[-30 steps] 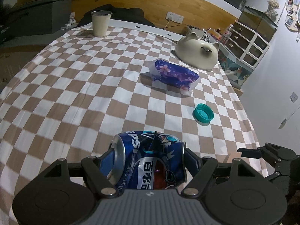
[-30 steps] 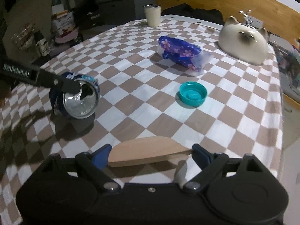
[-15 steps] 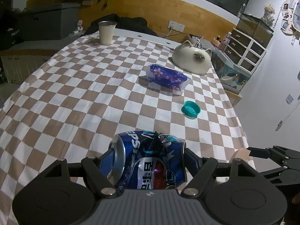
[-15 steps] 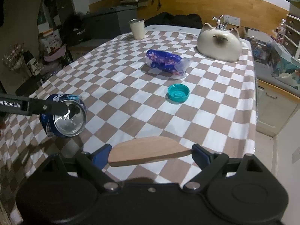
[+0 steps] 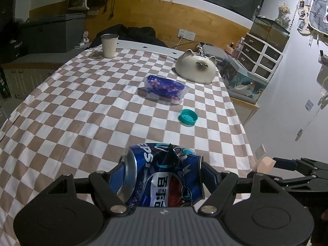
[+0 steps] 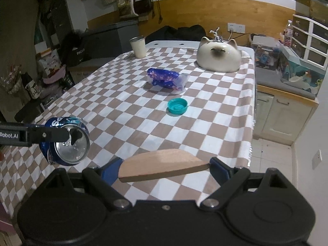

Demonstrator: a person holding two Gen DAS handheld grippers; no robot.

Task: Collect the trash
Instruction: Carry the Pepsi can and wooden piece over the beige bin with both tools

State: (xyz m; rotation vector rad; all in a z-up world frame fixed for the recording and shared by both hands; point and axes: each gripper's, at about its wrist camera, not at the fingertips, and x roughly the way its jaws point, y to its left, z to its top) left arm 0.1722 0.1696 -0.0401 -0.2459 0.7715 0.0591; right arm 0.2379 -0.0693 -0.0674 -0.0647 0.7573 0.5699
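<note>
Pulling both loads up and back off the table, grips unchanged.

Left gripper [image 5: 162,176] clamping the crushed blue can [image 5: 164,176] end to end, jaws fairly wide around it; can hanging above the near part of the checkered tablecloth [image 5: 82,112], clear of the cloth in the right wrist view. Right gripper [image 6: 164,167] spread close to full width, pinching the flat tan wooden piece [image 6: 162,168] by its two ends, carrying it over the near table edge. Versus a second ago: table shrinking in both views, more floor and room showing, so both hands lifting and retreating. Reading this as pick finished, carrying to a bin, none in view. Leaving on the table: purple flowered wrapper [image 5: 166,87], teal cap [image 5: 188,117], paper cup [image 5: 109,45], cat-shaped dish [image 5: 195,69].
</note>
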